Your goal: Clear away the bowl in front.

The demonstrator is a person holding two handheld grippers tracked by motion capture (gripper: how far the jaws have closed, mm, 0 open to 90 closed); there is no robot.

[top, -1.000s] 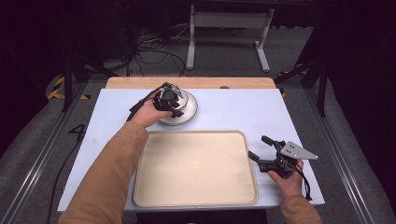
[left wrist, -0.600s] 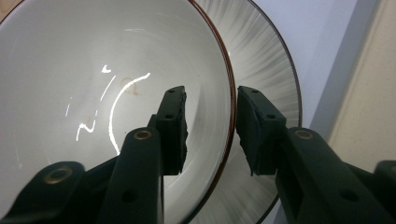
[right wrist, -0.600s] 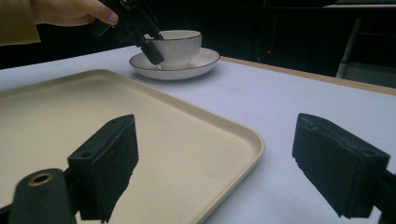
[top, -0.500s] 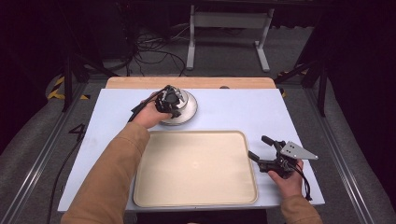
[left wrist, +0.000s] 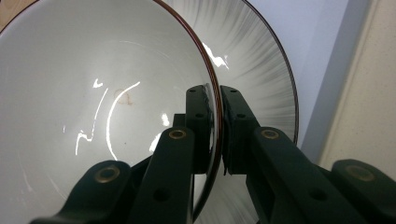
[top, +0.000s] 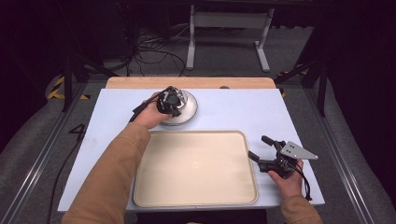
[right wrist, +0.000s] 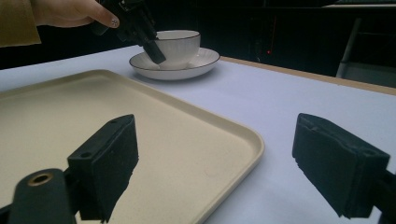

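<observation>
A white bowl [right wrist: 177, 46] with a dark rim stands on a white plate [top: 187, 113] at the back of the table. My left gripper [left wrist: 218, 100] has just been closing on it. It is now shut on the bowl's rim, one jaw inside the bowl [left wrist: 93, 93] and one outside above the plate [left wrist: 266, 84]. In the high view the left gripper [top: 170, 103] covers most of the bowl. My right gripper [top: 259, 147] rests open with nothing in it at the right edge of a beige tray [top: 196, 168]. The same tray [right wrist: 70, 102] lies below its jaws.
The tray has nothing on it and lies at the front middle of the pale blue table top [top: 243, 112]. A wooden strip [top: 196, 82] runs along the table's far edge. Cables and a metal stand [top: 229, 28] are on the floor beyond it.
The left gripper's jaws have drawn together over the bowl while the hand stayed where it was. The right hand and gripper have not moved.
</observation>
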